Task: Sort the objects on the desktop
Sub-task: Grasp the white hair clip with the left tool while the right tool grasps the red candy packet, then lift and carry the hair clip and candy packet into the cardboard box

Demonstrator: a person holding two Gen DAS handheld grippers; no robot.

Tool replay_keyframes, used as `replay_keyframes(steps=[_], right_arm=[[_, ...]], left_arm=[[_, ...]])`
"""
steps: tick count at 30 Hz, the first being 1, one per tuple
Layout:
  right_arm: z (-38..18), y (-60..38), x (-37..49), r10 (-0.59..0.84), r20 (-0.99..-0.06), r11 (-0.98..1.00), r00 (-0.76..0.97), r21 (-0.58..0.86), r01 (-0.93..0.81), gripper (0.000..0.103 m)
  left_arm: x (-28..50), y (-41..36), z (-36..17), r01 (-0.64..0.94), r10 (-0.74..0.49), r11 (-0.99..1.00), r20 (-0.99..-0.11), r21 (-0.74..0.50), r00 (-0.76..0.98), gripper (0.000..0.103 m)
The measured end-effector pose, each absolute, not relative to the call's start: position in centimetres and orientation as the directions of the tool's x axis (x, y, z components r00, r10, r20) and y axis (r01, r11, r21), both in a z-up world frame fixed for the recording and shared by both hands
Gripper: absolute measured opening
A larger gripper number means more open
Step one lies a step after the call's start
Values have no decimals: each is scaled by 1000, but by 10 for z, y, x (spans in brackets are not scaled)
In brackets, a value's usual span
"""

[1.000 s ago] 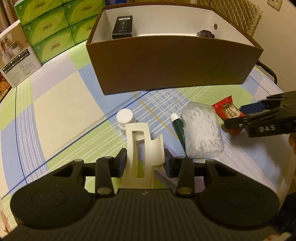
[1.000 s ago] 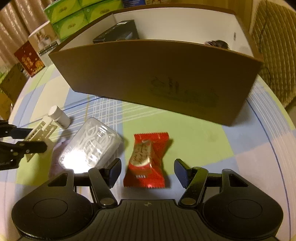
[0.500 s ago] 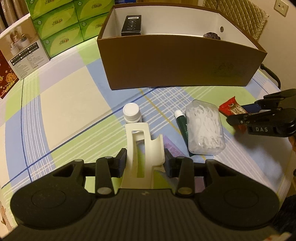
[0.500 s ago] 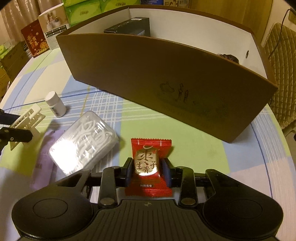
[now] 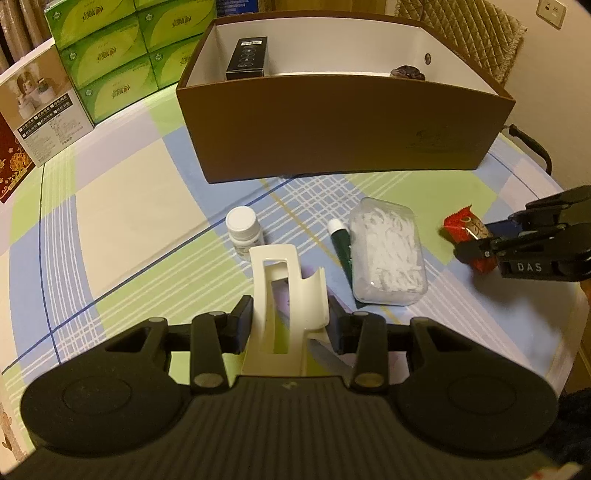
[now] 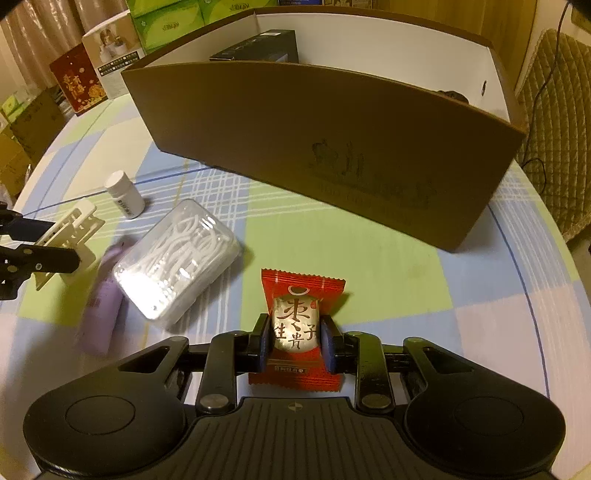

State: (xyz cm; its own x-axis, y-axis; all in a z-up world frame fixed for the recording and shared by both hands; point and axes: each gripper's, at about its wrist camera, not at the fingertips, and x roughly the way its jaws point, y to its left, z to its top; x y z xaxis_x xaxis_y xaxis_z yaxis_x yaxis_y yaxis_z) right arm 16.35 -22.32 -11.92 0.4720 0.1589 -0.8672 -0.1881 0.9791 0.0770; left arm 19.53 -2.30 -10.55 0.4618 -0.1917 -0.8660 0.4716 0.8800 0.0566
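Here, left gripper fingers clamping white plastic holder, right gripper fingers closing on red candy packet

Stacked green tissue boxes, a white product carton, quilted chair back, wall socket

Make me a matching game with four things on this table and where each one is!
Things:
1. red snack packet
2. cream plastic holder
3. black box
4. white pill bottle

Places:
A. inside the brown cardboard box
B. standing on the tablecloth, held by nothing
C. between the closing jaws of the right claw
D. gripped in the left claw

Pairs: 1-C, 2-D, 3-A, 4-B
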Motion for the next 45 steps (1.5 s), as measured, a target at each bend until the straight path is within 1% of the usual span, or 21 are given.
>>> replay_keyframes(steps=[4, 16, 30, 45], right_arm=[[-117, -230, 156, 190, -867, 977, 460, 121, -175, 24], [-100, -238, 141, 238, -850, 968, 470, 169, -185, 24], [-52, -242, 141, 358, -780, 932, 513, 268, -243, 24], [-3, -256, 163, 378, -704, 924, 601, 250, -289, 24]], left_arm=[[192, -26, -103, 474, -194, 879, -863, 59, 466, 35], [186, -41, -92, 486, -209, 872, -847, 65, 489, 35], [194, -69, -58, 512, -266, 857, -798, 61, 541, 35], [221, -102, -28, 539, -310, 840, -752, 70, 582, 36]])
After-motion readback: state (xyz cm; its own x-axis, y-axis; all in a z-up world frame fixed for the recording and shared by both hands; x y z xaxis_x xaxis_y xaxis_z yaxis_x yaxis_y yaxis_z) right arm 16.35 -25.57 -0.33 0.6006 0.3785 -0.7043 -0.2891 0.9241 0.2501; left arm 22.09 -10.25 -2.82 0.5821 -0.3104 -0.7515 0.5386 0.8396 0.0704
